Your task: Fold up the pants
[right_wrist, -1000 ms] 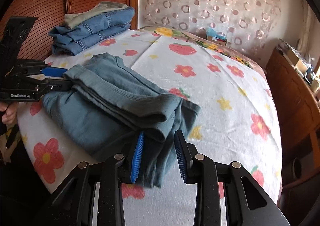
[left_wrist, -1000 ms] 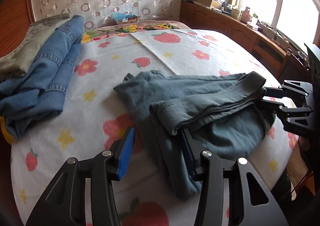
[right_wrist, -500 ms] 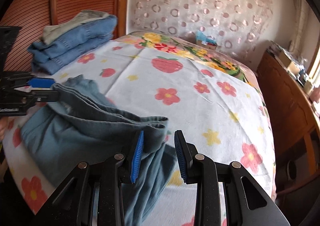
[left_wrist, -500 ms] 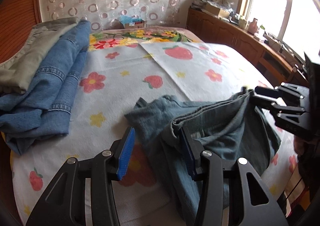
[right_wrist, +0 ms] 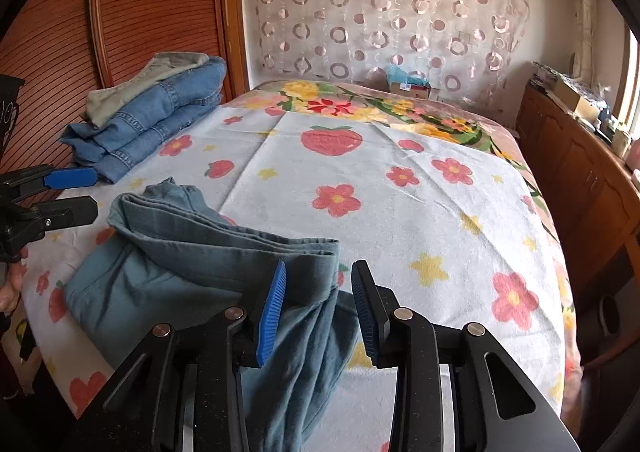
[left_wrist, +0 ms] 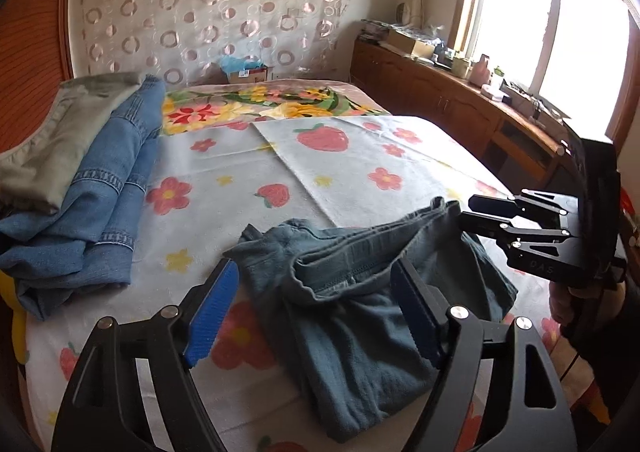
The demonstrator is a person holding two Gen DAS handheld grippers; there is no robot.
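Note:
Teal-grey pants point(left_wrist: 360, 292) lie folded in a loose bundle near the front edge of the bed, also in the right wrist view point(right_wrist: 192, 272). My left gripper point(left_wrist: 316, 312) is open, its jaws wide apart just in front of the pants' left end, holding nothing. My right gripper point(right_wrist: 318, 308) is open over the pants' right end, the cloth lying between and under its jaws. It also shows from the side in the left wrist view point(left_wrist: 468, 212), apart from the pants' edge. The left gripper shows at the left in the right wrist view point(right_wrist: 90, 192).
A stack of folded blue jeans point(left_wrist: 92, 204) with a khaki garment point(left_wrist: 52, 144) on top lies at the bed's far left, against a wooden headboard point(right_wrist: 152, 12). A wooden cabinet point(left_wrist: 448, 100) runs under the window on the right. The flowered sheet point(right_wrist: 400, 192) covers the bed.
Both grippers lifted the pants, drew them toward the bed's front edge and let go. The jaws of both have opened and the pants now rest slack on the sheet.

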